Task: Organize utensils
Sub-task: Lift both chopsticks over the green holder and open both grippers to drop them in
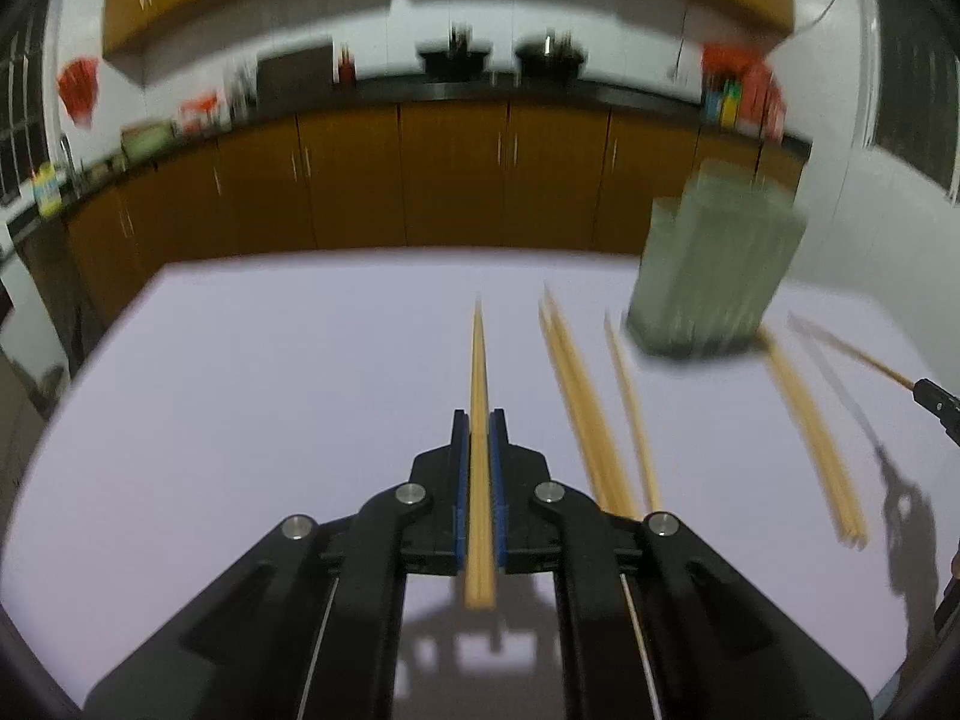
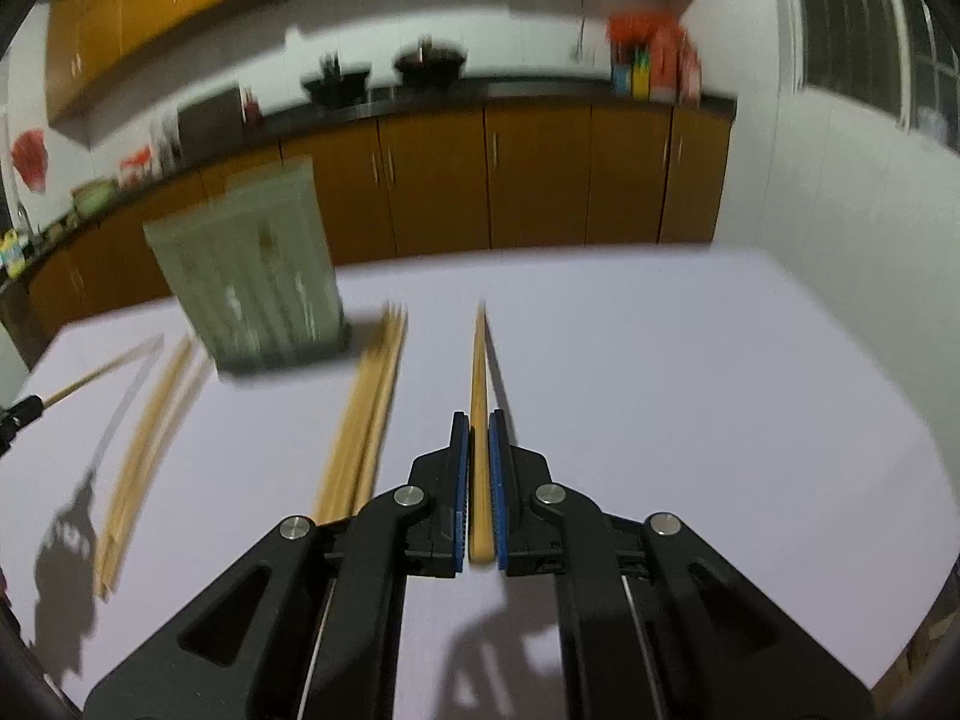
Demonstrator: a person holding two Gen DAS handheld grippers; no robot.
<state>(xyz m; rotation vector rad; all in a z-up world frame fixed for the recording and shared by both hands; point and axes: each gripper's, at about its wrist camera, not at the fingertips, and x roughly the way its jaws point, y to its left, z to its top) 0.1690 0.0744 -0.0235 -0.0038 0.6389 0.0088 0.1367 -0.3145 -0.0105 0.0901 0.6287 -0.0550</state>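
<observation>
My left gripper (image 1: pixel 479 423) is shut on wooden chopsticks (image 1: pixel 478 372) that point forward above the white table (image 1: pixel 270 390). My right gripper (image 2: pixel 478 423) is shut on another wooden chopstick (image 2: pixel 479 360), also held above the table. A grey-green slotted utensil holder (image 1: pixel 714 276) stands at the back right in the left wrist view and at the back left in the right wrist view (image 2: pixel 258 276). Loose chopsticks (image 1: pixel 585 402) lie on the table right of my left gripper, and more (image 2: pixel 366 414) lie left of my right gripper. The frames are blurred.
The right gripper's tip (image 1: pixel 936 402) with its chopstick shows at the right edge of the left wrist view. The left gripper's tip (image 2: pixel 18 414) shows at the left edge of the right wrist view. Brown kitchen cabinets (image 1: pixel 456 174) run behind the table.
</observation>
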